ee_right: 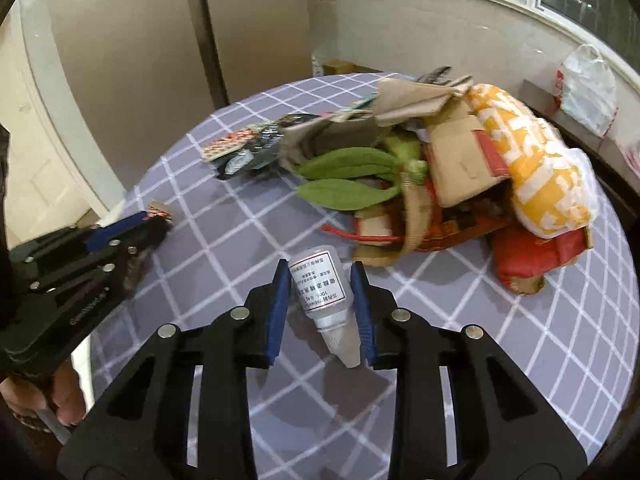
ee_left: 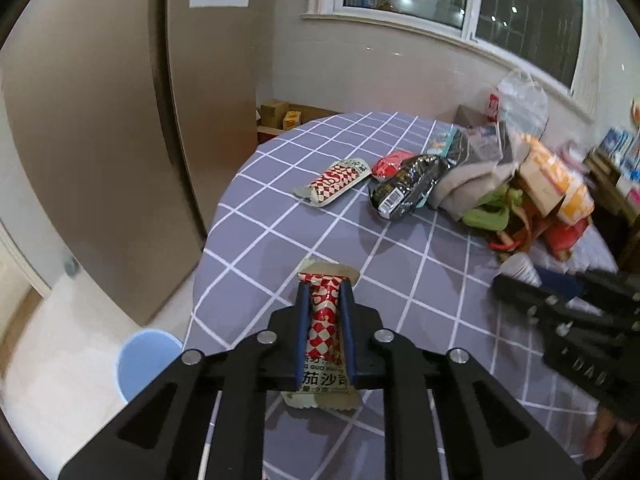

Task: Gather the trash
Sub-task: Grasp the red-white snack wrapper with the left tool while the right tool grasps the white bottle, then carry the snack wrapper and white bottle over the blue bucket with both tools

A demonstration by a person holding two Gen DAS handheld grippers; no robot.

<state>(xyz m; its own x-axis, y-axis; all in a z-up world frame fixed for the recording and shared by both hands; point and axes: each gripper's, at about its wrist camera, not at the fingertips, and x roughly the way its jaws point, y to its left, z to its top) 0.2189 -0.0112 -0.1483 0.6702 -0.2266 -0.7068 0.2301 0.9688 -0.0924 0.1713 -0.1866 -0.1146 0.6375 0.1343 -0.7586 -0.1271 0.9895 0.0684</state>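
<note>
Left gripper (ee_left: 325,312): I pinch a ketchup sachet (ee_left: 325,320).
Right gripper (ee_right: 322,304): spread around a small bottle (ee_right: 320,292), not yet closed.
Left to do: pile of trash (ee_right: 460,168) on table (ee_right: 200,248); blue bin (ee_left: 146,364) waits.

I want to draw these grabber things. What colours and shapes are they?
Both look alike. The left gripper and right gripper have black angular frames with cut-out slots, round silver bolts and flat blue fingers. One side has small raised lettering, too blurred to read.
</note>
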